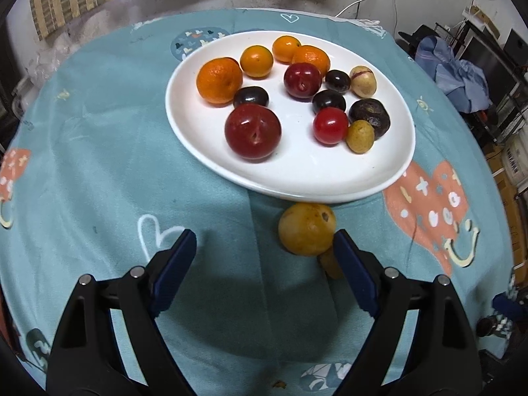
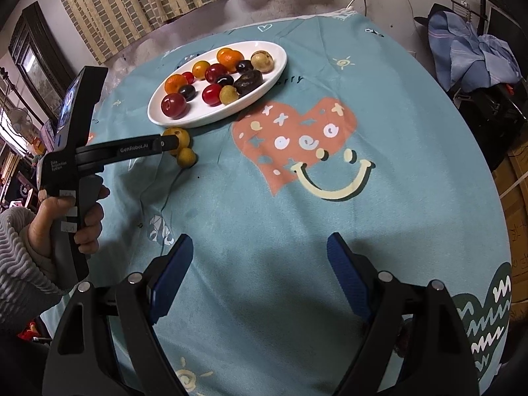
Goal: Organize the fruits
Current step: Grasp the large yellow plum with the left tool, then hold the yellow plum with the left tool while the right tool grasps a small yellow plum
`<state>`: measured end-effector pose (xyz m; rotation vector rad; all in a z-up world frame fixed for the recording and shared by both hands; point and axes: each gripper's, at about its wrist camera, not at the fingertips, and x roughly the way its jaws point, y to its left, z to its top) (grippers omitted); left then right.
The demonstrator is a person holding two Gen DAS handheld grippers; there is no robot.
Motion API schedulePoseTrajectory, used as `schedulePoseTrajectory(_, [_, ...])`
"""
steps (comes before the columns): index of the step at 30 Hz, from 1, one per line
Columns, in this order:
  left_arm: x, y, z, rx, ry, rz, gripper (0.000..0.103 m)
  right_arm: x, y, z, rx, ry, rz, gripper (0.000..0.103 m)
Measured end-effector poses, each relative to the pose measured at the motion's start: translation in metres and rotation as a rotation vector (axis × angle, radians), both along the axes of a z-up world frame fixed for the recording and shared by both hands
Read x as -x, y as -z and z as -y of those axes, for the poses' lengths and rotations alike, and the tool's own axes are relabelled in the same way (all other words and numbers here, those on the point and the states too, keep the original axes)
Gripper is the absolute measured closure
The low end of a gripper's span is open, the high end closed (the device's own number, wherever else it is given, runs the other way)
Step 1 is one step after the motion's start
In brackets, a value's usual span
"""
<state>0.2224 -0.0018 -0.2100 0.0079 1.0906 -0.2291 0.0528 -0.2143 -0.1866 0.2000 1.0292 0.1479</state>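
A white oval plate [image 1: 297,178] [image 2: 267,82] holds several fruits: oranges [image 1: 219,81], red plums [image 1: 252,131], dark plums and small yellow-green ones. Two yellow fruits lie on the cloth in front of the plate: a larger one [image 1: 307,229] [image 2: 181,134] and a smaller one [image 1: 330,264] [image 2: 186,157]. My left gripper [image 1: 264,247] is open and empty, its right finger beside the larger yellow fruit. In the right wrist view the left gripper [image 2: 165,143] reaches to these two fruits. My right gripper [image 2: 259,257] is open and empty over bare cloth, far from the plate.
The round table carries a teal cloth [image 2: 297,198] with an orange heart print [image 2: 297,135]. A chair with blue clothes [image 2: 468,49] stands at the right, beyond the table's edge. Curtains and a wall lie behind.
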Motion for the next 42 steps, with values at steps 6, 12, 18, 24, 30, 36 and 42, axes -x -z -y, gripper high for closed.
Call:
schedulePoseTrajectory(6, [-0.002,0.004,0.001,0.090,0.042,-0.029,0.041,0.002,0.001,0.002,0.001,0.012,-0.002,0.020])
schedulePoseTrajectory(12, [-0.006,0.006,0.007,0.119,0.060,-0.044,0.048,0.003,0.001,0.003,0.006,0.013,-0.003,0.020])
schedulePoseTrajectory(18, [-0.011,0.009,0.009,0.164,0.068,-0.067,0.065,0.003,-0.001,0.000,0.017,0.006,0.007,0.020])
schedulePoseTrajectory(24, [0.014,-0.003,-0.022,0.133,0.040,-0.028,0.065,-0.011,-0.007,-0.018,0.031,-0.058,0.051,0.020])
schedulePoseTrajectory(30, [0.056,0.003,-0.080,0.045,-0.057,-0.028,0.065,-0.062,0.001,-0.067,0.013,-0.217,0.028,0.020])
schedulePoseTrajectory(36, [0.088,0.008,-0.083,-0.032,-0.058,0.017,0.065,-0.113,0.009,-0.104,0.014,-0.275,0.022,0.031])
schedulePoseTrajectory(42, [0.095,0.017,-0.089,-0.004,-0.088,0.003,0.065,-0.129,0.025,-0.123,0.101,-0.344,0.002,0.045])
